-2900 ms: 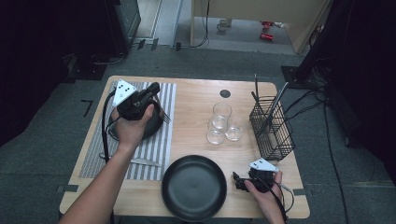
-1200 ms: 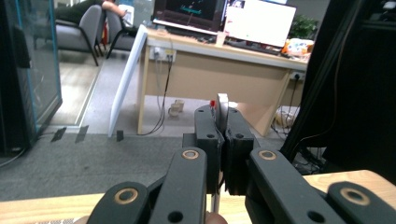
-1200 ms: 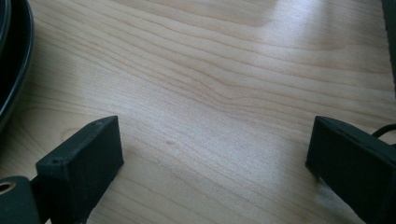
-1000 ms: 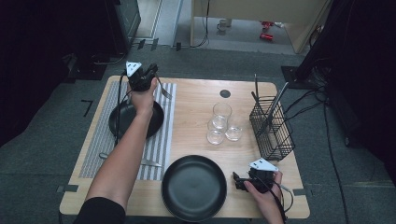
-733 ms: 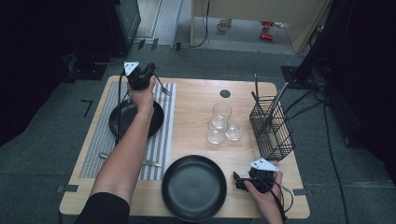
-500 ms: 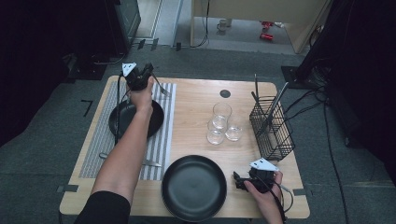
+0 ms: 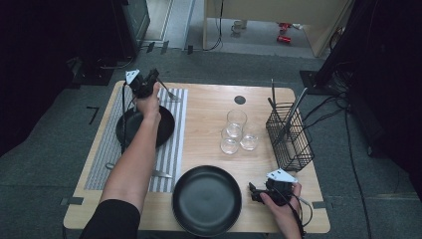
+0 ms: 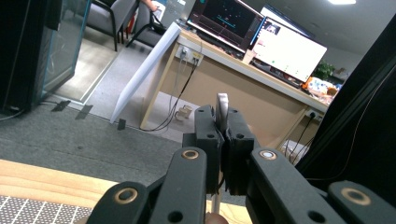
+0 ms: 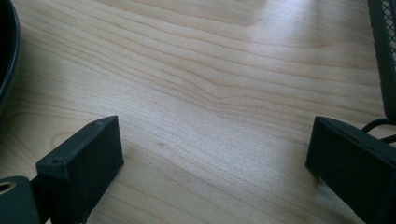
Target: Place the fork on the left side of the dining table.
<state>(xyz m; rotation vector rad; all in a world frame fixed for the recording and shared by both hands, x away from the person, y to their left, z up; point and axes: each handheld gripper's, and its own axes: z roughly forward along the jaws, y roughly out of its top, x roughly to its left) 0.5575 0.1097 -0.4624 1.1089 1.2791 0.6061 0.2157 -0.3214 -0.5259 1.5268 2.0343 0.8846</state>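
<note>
**Fork Being Carried to the Far Edge of the Mat**

While the right gripper (image 7: 256, 194) is resting idle on the wood near the table's (image 7: 209, 109) front right corner, the left gripper (image 7: 149, 82) is holding a fork (image 7: 168, 92) over the far end of the striped mat (image 7: 171, 149). Its jaws are pressing tight on the handle, whose metal end is poking up between them in the left gripper view (image 8: 222, 109). The tines are pointing right and slightly toward the table, just past the small plate (image 7: 164, 127) lying on the mat. That plate is sitting mid-mat, and a knife (image 7: 158, 173) is lying across the mat's near part, so the fork is probably being brought down to a setting spot beside the plate. The grip is taken high on the handle, likely so the tines can come down first without the jaws striking the wood. Whether the tines are already touching the mat is hard to tell from above.

The right gripper's jaws are standing wide apart with bare wood between them, holding nothing. It is lying between the large plate (image 7: 206, 199) and the wire basket (image 7: 288, 142), seemingly parked out of the way. Three glasses (image 7: 235, 132) are standing clustered mid-table, well apart from the fork.
</note>
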